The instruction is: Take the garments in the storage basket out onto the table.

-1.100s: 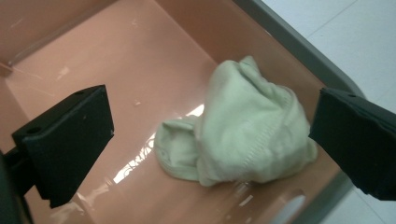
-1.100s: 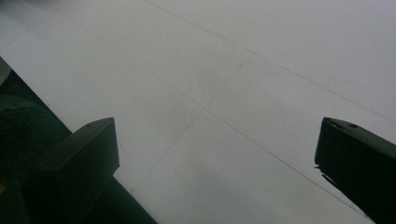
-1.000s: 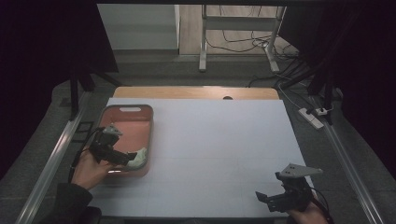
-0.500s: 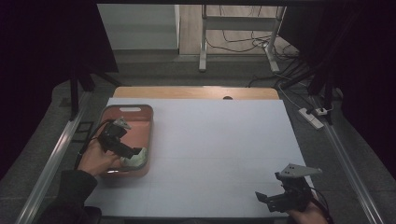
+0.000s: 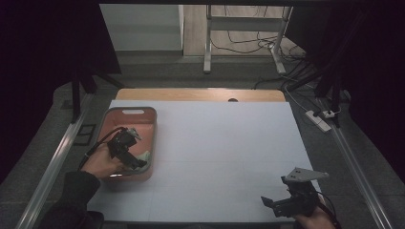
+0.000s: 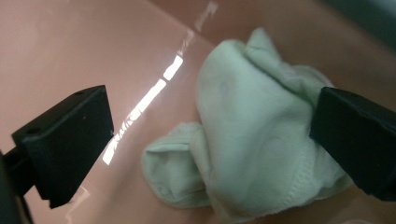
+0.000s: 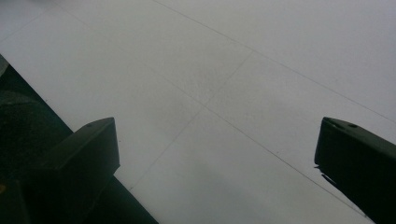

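Left gripper [image 5: 136, 162] has dipped into pink basin [image 5: 149, 114], jaws spread around pale sock [image 6: 252, 135].

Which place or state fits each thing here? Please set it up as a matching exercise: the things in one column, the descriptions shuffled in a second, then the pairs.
Things:
1. left gripper
2. right gripper
3. pale green cloth
4. pink tub

Descriptions:
a. stands at the left side of the white table top
b. lies crumpled on the tub's floor
c. open, low over the bare white surface near the front right corner
d. open, reaching down into the tub with its jaws either side of the cloth

Pairs: 1-d, 2-c, 3-b, 4-a
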The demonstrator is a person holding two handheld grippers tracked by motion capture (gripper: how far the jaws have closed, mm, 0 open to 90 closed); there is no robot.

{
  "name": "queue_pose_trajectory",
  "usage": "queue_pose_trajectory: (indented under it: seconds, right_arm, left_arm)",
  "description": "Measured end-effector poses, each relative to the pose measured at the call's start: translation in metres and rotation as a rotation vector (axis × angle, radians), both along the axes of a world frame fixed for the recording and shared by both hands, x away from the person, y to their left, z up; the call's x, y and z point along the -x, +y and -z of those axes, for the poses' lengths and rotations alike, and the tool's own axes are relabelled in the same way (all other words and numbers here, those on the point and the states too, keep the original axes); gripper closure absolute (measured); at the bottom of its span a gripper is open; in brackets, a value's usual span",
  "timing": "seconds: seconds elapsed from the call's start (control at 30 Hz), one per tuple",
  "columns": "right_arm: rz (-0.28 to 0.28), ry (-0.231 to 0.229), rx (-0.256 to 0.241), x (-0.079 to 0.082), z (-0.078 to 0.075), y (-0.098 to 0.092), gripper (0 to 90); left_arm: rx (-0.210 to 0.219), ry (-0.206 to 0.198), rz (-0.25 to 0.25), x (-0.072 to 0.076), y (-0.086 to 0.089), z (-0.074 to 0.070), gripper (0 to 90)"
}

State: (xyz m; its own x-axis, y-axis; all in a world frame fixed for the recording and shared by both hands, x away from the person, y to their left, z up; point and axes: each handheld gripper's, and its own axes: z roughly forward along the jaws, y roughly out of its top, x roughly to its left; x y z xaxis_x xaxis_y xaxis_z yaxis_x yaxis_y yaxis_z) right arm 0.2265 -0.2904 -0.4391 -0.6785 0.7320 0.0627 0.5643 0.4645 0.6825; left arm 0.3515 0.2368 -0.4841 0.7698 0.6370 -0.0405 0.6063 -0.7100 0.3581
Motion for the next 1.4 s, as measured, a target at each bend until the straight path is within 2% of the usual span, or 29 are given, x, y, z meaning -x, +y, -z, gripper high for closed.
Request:
queue_pose_trajectory:
  seconds: [0.1, 0.13, 0.2, 0.3, 0.37, 0.4, 0.47, 0.53, 0.6, 0.7, 0.8, 0.93, 1.0, 1.1, 1.2, 1.4]
  right_arm:
    - [-0.001, 0.000, 0.002, 0.000, 0.000, 0.000, 0.0]
    - [-0.001, 0.000, 0.001, 0.000, 0.000, 0.000, 0.0]
    - [-0.001, 0.000, 0.003, 0.000, 0.000, 0.000, 0.0]
    - [-0.001, -0.001, 0.002, 0.000, 0.000, 0.000, 0.0]
    - [-0.002, -0.001, 0.002, 0.000, 0.000, 0.000, 0.0]
    - [-0.002, 0.000, 0.002, 0.000, 0.000, 0.000, 0.0]
    - [-0.002, -0.001, 0.002, 0.000, 0.000, 0.000, 0.0]
    - [-0.002, 0.000, 0.003, 0.000, 0.000, 0.000, 0.0]
    - [-0.004, -0.001, 0.006, 0.000, 0.000, 0.000, 0.0]
    - [-0.005, -0.004, 0.007, 0.001, 0.000, 0.001, 0.0]
    - [-0.005, -0.003, 0.008, 0.000, 0.000, 0.000, 0.0]
    - [-0.005, -0.003, 0.007, 0.000, 0.000, 0.000, 0.0]
    - [-0.006, -0.002, 0.006, 0.001, 0.000, 0.001, 0.0]
    - [-0.008, -0.003, 0.008, 0.001, 0.000, 0.001, 0.0]
    - [-0.008, -0.003, 0.008, 0.001, 0.000, 0.001, 0.0]
    - [-0.009, -0.003, 0.011, 0.001, 0.000, 0.001, 0.0]
  left_arm:
    - [-0.060, 0.017, 0.007, -0.002, -0.002, 0.006, 0.0]
    - [-0.063, 0.041, 0.014, -0.004, -0.002, 0.008, 0.0]
    - [-0.054, 0.061, -0.003, -0.007, -0.001, 0.012, 0.0]
    - [-0.086, 0.103, -0.014, -0.011, 0.001, 0.024, 0.0]
    - [-0.041, 0.144, -0.022, -0.014, 0.004, 0.027, 4.1]
    - [-0.029, 0.147, -0.022, -0.014, 0.005, 0.027, 8.5]
    - [-0.022, 0.148, -0.015, -0.014, 0.005, 0.023, 17.8]
    - [-0.003, 0.147, -0.005, -0.013, 0.006, 0.021, 38.6]
    - [0.006, 0.150, -0.001, -0.013, 0.007, 0.021, 45.3]
    - [-0.003, 0.152, 0.001, -0.013, 0.006, 0.019, 58.7]
    - [-0.014, 0.153, -0.001, -0.013, 0.004, 0.018, 66.4]
    - [-0.023, 0.137, -0.020, -0.013, 0.004, 0.016, 70.0]
    - [-0.012, 0.132, -0.043, -0.014, 0.006, 0.015, 70.5]
    - [0.025, 0.126, -0.079, -0.015, 0.011, 0.012, 70.4]
    - [0.067, 0.110, -0.149, -0.016, 0.016, 0.005, 70.3]
    - [0.154, 0.037, -0.216, -0.015, 0.025, -0.013, 70.3]
